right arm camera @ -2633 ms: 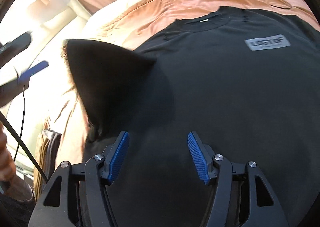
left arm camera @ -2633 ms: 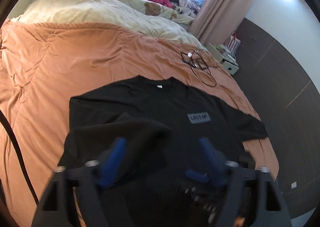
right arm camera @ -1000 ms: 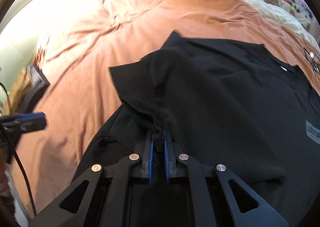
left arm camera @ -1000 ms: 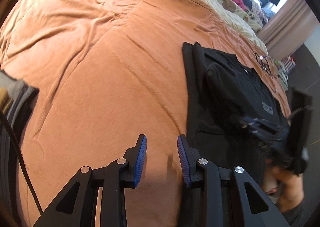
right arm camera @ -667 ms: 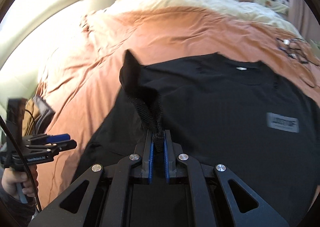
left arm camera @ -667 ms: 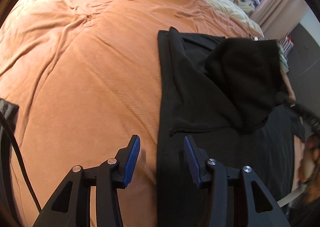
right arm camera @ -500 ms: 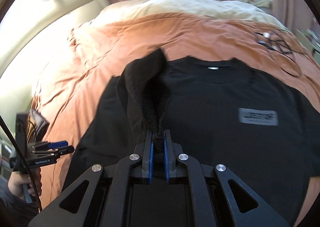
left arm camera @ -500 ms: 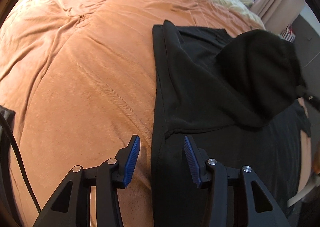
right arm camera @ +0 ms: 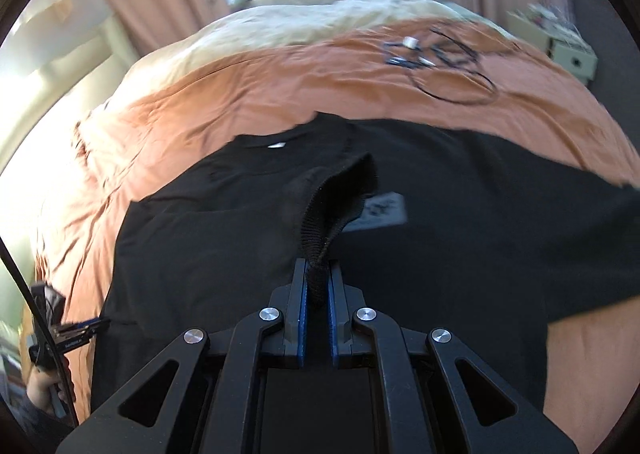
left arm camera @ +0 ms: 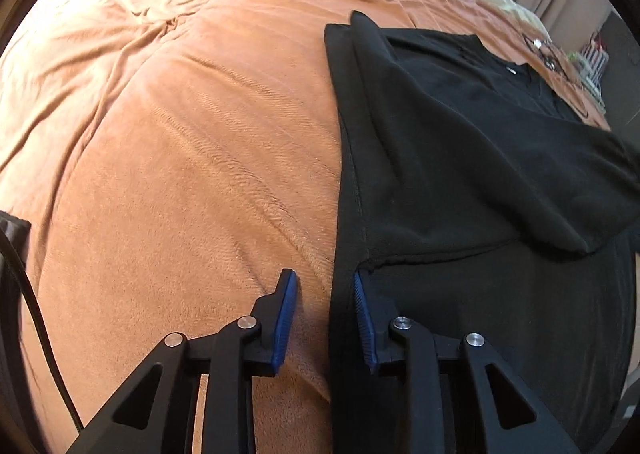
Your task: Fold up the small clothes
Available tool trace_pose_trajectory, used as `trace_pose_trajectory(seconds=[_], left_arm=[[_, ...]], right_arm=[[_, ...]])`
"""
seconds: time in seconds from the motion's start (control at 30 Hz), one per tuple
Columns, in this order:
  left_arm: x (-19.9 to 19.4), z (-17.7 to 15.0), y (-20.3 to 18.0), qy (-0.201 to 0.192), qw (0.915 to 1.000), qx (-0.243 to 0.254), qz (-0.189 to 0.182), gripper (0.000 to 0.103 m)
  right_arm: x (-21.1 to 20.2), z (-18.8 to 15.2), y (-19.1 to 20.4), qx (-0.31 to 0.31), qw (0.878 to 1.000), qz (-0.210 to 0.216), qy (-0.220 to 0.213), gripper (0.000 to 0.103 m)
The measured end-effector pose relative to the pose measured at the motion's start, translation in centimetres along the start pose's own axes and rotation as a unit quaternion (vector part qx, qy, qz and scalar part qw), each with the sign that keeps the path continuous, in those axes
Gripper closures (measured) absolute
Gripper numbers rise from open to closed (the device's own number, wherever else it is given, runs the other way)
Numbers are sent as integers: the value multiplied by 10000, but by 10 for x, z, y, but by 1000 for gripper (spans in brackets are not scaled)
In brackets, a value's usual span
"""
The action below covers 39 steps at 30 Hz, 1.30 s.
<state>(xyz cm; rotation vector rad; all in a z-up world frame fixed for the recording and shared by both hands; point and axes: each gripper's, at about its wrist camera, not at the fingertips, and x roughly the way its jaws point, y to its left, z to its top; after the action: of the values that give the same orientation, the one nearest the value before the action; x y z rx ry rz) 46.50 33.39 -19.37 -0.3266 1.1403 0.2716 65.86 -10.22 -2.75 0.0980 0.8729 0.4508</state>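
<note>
A black T-shirt lies face up on the orange bed cover. Its left sleeve is folded across the chest. My left gripper is open, low over the shirt's left side edge, which runs between its fingers. In the right wrist view my right gripper is shut on the sleeve's ribbed hem and holds it above the shirt, partly over the grey chest label. The left gripper shows small at the far left there.
A tangle of black cable lies on the cover beyond the collar. A cream quilt and pillows lie further back. A bedside shelf stands at the right. Dark folded clothes sit at the left edge.
My right gripper has carried the sleeve further right across the chest, over the label. My left gripper has come closer to the shirt's side edge, with its fingers on either side of it.
</note>
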Motion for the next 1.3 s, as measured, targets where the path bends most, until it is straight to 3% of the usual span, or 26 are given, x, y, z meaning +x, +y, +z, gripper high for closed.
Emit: trace_pose_trajectory(seconds=[0.17, 0.33, 0.6, 0.63, 0.7, 0.73, 0.77, 1.03, 1.17, 1.3], left_arm=[[-3, -3, -4, -38, 10000, 40, 43, 75], [-3, -3, -3, -13, 10000, 15, 41, 75], [-31, -2, -13, -180, 9996, 117, -176, 74], [-38, -2, -16, -233, 9993, 154, -263, 70], [-45, 0, -24, -306, 9986, 201, -370, 59], [-47, 2, -28, -339, 9984, 219, -400, 53], [-50, 3, -35, -399, 9978, 268, -452, 52], [-48, 21, -93, -549, 9941, 471, -803, 52], [-35, 30, -135, -501, 9916, 611, -1026, 52], [-19, 38, -180, -402, 9882, 906, -1170, 52]], right_arm=[[-21, -14, -26, 496, 9983, -169, -269, 98], [1, -36, -55, 1019, 9944, -212, 168, 95], [-27, -53, -84, 1355, 9895, -495, 63, 93], [-31, -53, -94, 1438, 9885, -475, 56, 87], [-41, -59, -118, 1660, 9845, -557, 34, 62], [-48, -65, -124, 1744, 9828, -598, 4, 40], [-57, -72, -135, 1850, 9808, -609, -66, 34], [-110, -105, -197, 2660, 9594, -801, -485, 35], [-117, -115, -222, 3053, 9478, -762, -507, 66], [-113, -118, -239, 3267, 9397, -886, -492, 73]])
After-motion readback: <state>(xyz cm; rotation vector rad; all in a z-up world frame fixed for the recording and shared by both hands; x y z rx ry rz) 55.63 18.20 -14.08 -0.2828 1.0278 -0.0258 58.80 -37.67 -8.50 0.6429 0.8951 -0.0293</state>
